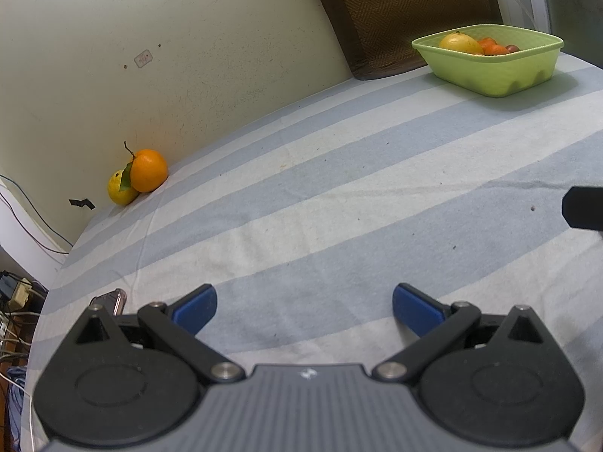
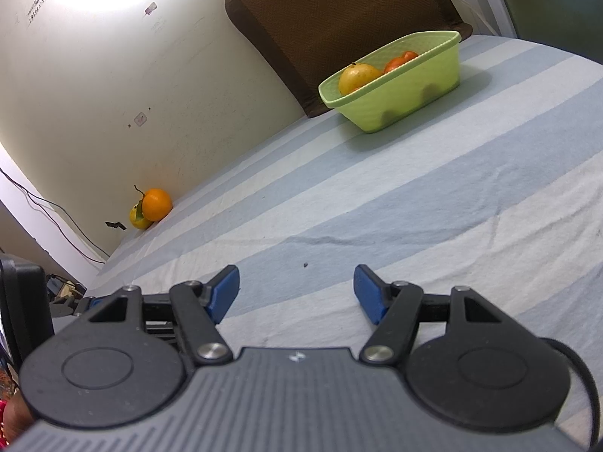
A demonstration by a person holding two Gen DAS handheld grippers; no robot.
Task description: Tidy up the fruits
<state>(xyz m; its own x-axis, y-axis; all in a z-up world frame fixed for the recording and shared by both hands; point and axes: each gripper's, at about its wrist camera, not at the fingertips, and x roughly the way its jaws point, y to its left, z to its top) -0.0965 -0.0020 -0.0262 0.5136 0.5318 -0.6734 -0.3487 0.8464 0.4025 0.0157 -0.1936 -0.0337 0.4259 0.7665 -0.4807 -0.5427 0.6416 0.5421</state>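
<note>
Fruit left out: we've got an orange with a stem and leaf, plus a yellow fruit tucked behind it and touching it. Both sit on the striped sheet right against the wall, far left corner.

Basket: the green basket is well apart from that pair, over on the far right by the brown cushion. It already holds a big yellow fruit, some orange ones and something dark we can't identify.

Left gripper: our left gripper is spread wide, nothing between the blue pads, hovering low over the sheet and well short of the pair.

Right gripper: our right gripper is likewise parted and empty, pointing roughly between the pair and the basket.

Step in hand: looks to us like we're about to fetch the two strays, and the left side is nearer.

Doing it well: we'd take the orange first since it's in front. Come in from the open side, not toward the wall, so the pads don't jam against it. Close across the widest part, clear of the stem.

Watch for: the yellow one leans on the orange, so it'll probably roll once we lift. Soft bedding means don't press down.
</note>
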